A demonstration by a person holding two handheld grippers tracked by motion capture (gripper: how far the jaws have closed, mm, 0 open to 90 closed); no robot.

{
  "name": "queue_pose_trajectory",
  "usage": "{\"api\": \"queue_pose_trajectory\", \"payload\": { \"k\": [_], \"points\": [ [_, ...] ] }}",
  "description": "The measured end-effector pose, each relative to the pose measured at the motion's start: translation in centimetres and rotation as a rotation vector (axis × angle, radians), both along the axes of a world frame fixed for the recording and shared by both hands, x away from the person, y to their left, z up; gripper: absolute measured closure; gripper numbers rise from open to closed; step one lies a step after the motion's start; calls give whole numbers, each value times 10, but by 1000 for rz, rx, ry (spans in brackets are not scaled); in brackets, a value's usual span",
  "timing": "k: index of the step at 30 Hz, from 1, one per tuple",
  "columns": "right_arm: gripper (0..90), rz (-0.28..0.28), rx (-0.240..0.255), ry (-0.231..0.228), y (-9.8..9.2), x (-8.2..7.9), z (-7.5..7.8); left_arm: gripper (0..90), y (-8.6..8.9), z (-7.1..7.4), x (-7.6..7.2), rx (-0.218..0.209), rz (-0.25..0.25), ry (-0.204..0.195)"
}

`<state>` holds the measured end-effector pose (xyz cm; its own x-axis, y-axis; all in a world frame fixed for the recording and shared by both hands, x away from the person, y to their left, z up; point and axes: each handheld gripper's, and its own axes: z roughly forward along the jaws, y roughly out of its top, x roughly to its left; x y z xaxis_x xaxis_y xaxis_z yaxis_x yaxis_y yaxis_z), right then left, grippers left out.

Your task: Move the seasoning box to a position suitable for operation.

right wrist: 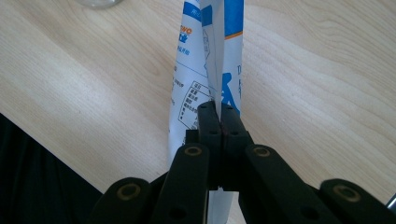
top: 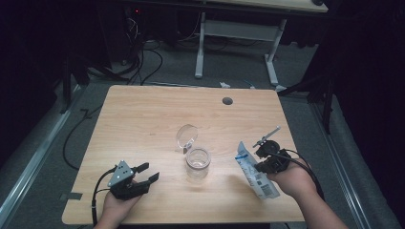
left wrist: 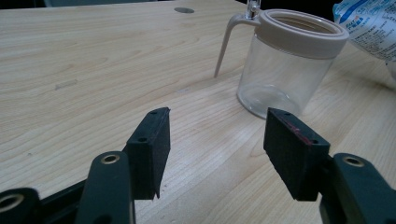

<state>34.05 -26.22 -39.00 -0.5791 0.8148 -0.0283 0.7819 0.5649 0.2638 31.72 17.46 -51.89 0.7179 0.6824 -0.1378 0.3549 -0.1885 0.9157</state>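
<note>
The right tool (right wrist: 219,116) pinches a blue-and-white printed packet (right wrist: 205,60), its small writing unreadable; the left tool (left wrist: 217,144) gapes wide beside the clear jar (left wrist: 287,60) on the bench (left wrist: 93,70).

From my feed the wooden surface (top: 143,119) has a small round cable hole (top: 227,101) near the far edge. Behind it there's grey floor (top: 176,67) with a mess of black cables (top: 143,62) running off to the left, plus the white legs of another desk (top: 239,33) further back. A little red light (top: 137,10) glows in the dark up top.
</note>
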Motion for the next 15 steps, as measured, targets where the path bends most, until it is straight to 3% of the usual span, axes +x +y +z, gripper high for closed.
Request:
{"api": "queue_pose_trajectory", "payload": {
  "k": [3, 4, 6, 15],
  "points": [
    [900, -10, -22, 15, 3, -1, 2, 422, -2, 0, -1, 5, -11, -3],
    [900, 22, -30, 8, 4, 1, 4, 422, -2, 0, -1, 9, -15, -4],
    [900, 23, -33, 9, 5, 1, 6, 422, -4, 0, -2, 13, -20, -5],
    [900, 35, -17, 15, 16, -1, 19, 419, -14, 0, -7, 34, -62, -21]
  ]
}}
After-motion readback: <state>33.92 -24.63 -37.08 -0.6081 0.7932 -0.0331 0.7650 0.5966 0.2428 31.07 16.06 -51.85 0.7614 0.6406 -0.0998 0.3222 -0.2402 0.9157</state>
